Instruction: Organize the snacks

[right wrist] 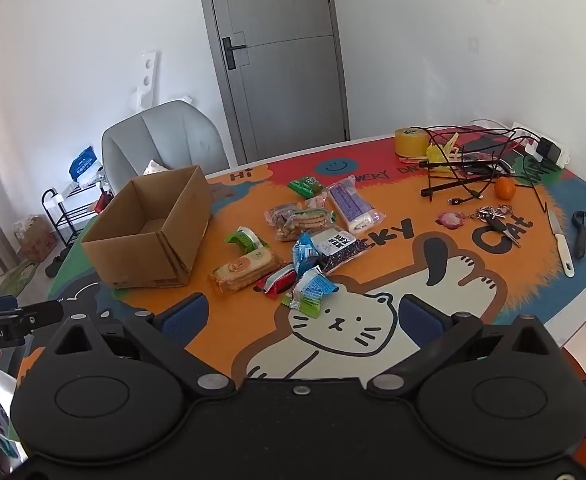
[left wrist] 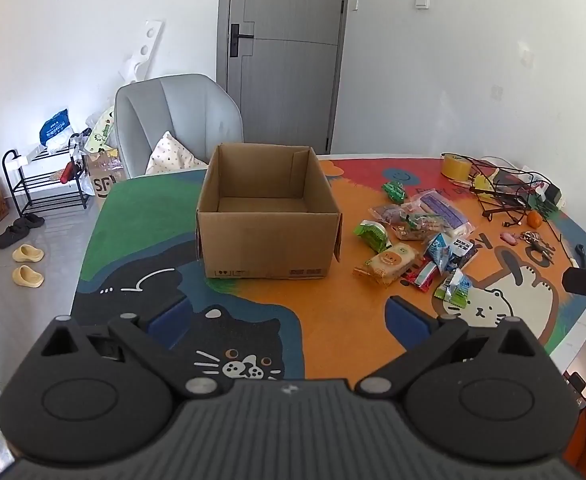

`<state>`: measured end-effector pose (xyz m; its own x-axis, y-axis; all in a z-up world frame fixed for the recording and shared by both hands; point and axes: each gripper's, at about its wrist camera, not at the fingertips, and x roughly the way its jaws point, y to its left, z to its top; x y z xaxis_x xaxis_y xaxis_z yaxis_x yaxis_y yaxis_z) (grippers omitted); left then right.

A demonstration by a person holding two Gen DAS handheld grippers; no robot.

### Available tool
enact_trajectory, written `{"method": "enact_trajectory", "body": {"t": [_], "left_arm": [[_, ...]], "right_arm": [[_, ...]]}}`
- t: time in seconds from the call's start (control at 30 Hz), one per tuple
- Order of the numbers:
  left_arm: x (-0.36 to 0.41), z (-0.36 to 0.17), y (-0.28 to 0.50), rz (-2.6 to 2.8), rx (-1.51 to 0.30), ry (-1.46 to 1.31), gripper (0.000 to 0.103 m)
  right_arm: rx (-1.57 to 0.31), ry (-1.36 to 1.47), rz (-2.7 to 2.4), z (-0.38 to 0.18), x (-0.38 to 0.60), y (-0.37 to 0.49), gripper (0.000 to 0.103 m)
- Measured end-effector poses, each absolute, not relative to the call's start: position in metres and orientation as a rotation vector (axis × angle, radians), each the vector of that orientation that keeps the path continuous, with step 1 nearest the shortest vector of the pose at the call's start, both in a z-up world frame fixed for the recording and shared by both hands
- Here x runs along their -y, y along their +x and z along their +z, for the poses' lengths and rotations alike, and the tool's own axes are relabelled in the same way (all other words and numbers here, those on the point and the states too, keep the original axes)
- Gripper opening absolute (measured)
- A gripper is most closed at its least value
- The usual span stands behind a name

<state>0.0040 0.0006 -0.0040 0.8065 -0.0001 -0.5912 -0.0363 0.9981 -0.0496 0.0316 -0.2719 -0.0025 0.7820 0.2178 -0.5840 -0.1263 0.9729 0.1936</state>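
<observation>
Both sets of fingers released, spread wide, grasping nothing. Left gripper [left wrist: 289, 320] hovering near the surface's [left wrist: 333, 320] near edge, facing the empty box [left wrist: 267, 236]. Snacks [right wrist: 293, 236] heaped mid-surface, well beyond the right gripper [right wrist: 301, 316].

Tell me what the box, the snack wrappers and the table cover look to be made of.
Box: brown corrugated cardboard, matte, with folded flaps and printed marks. Snack wrappers: thin plastic film, some clear, some printed and probably foil-lined, judging by their crinkles and glints. Table cover: a printed cartoon mat, likely soft vinyl or rubber with a low sheen; the exact material is unclear.
</observation>
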Motion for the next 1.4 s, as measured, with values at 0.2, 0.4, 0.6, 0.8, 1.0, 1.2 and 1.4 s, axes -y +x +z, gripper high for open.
{"method": "enact_trajectory", "body": {"t": [0.2,0.4,0.6,0.8,1.0,1.2,1.4], "left_arm": [[-0.0009,-0.0037,0.0043,0.021,-0.631,-0.06,0.102],[-0.0023,-0.0019,0.0021,0.02,-0.615,-0.063,0.102],[-0.0024,0.001,0.0011,0.023,-0.605,-0.055,0.102],[-0.0034,-0.0006,0.001,0.022,-0.61,-0.06,0.102],[-0.0032,-0.0007,0.001,0.022,-0.611,-0.06,0.102],[-0.0037,-0.0041,0.0001,0.018,-0.615,-0.058,0.102],[-0.0037,-0.0028,-0.0007,0.017,-0.609,-0.059,0.102]], "right_arm": [[-0.647,0.146,0.184,-0.0024,0.2711,0.0308,0.103],[-0.65,0.146,0.185,-0.0018,0.2712,0.0315,0.103],[-0.646,0.145,0.189,-0.0019,0.2709,0.0313,0.103],[-0.641,0.148,0.183,-0.0019,0.2715,0.0306,0.103],[-0.645,0.145,0.187,-0.0023,0.2714,0.0302,0.103],[-0.647,0.144,0.187,-0.0022,0.2709,0.0309,0.103],[-0.647,0.144,0.188,-0.0029,0.271,0.0305,0.103]]}}
